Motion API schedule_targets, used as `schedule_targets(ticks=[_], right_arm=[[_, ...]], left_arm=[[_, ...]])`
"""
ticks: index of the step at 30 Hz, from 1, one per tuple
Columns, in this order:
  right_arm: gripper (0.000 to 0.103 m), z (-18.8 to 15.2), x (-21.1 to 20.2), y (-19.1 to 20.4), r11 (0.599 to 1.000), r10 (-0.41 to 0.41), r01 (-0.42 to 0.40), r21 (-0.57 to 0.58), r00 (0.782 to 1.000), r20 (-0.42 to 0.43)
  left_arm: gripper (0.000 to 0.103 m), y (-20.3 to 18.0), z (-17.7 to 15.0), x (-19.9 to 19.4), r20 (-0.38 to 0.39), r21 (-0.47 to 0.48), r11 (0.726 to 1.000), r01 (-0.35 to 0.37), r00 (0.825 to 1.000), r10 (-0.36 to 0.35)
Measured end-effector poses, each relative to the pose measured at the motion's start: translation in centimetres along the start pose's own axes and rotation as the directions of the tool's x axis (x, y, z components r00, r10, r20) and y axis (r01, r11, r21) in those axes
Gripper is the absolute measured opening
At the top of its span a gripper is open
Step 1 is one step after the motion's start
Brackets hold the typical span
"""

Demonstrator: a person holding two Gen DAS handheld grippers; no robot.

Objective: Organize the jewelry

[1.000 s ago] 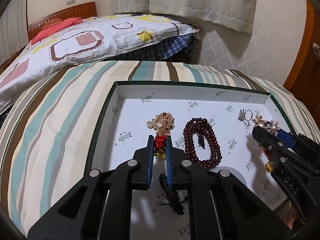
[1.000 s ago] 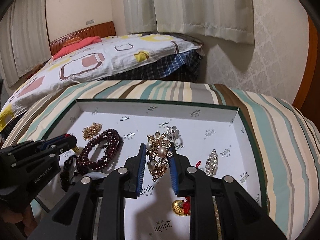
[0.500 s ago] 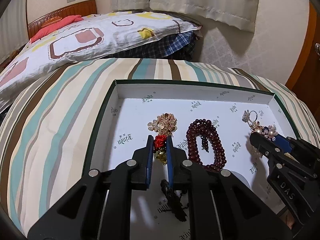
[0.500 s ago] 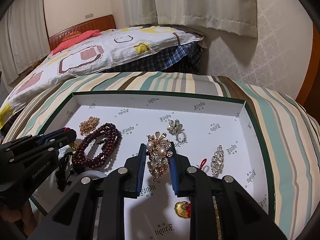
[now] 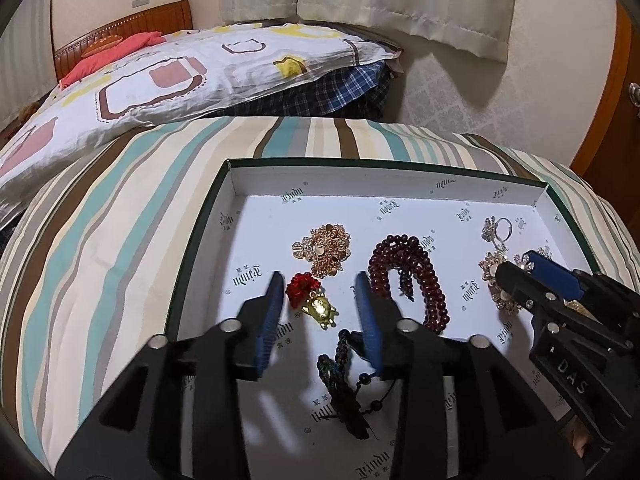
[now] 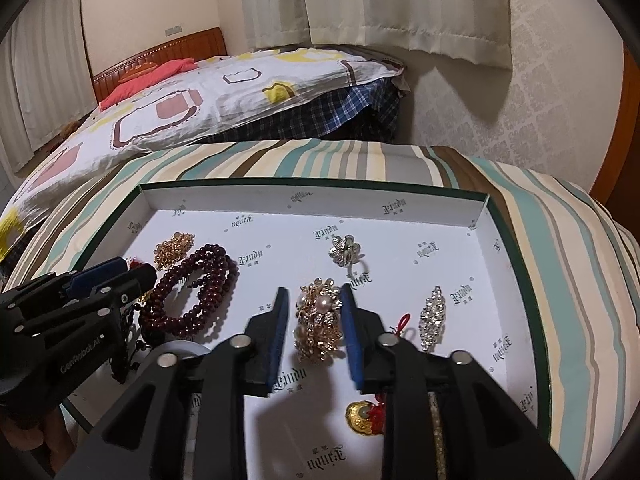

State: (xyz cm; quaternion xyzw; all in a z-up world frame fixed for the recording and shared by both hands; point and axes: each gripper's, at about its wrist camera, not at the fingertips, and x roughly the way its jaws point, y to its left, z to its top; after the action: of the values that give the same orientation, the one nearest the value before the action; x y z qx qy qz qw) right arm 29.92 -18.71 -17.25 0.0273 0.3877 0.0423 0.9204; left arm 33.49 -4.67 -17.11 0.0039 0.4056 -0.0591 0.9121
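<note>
In the box (image 5: 400, 184), my left gripper (image 5: 318, 292) and right gripper (image 6: 314, 310) are opening, spread, letting go charm (image 5: 310, 296) and brooch (image 6: 318, 320): both placed.

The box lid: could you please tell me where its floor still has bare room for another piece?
Bare: the strip along the far wall of the box lid, and the patch between the dark red bead bracelet and the crystal ring. Crowded: around the pearl brooch, crystal brooch and gold charm.
</note>
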Motion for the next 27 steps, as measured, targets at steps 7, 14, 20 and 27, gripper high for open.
schedule_targets(ticks=[7, 14, 20, 27], right_arm=[[0.046, 0.1, -0.7, 0.0, 1.0, -0.01, 0.01, 0.004, 1.0, 0.022], [0.056, -0.3, -3.8, 0.0, 1.0, -0.021, 0.02, 0.011, 0.997, 0.068], [0.063, -1.2, -8.5, 0.1, 1.0, -0.026, 0.024, 0.016, 0.992, 0.127], [0.068, -2.4, -14.3, 0.1, 0.999, -0.03, 0.024, 0.032, 0.981, 0.193]], left_arm=[[0.061, 0.0, 0.0, -0.6, 0.016, -0.014, 1.0, -0.015, 1.0, 0.015], [0.071, -0.1, -0.4, -3.2, 0.039, -0.011, 0.999, -0.032, 0.999, 0.032], [0.079, -0.7, -1.5, -8.4, 0.109, 0.002, 1.0, -0.028, 0.994, 0.028], [0.088, -0.5, -3.3, -15.3, 0.193, -0.006, 0.999, -0.04, 0.98, 0.04]])
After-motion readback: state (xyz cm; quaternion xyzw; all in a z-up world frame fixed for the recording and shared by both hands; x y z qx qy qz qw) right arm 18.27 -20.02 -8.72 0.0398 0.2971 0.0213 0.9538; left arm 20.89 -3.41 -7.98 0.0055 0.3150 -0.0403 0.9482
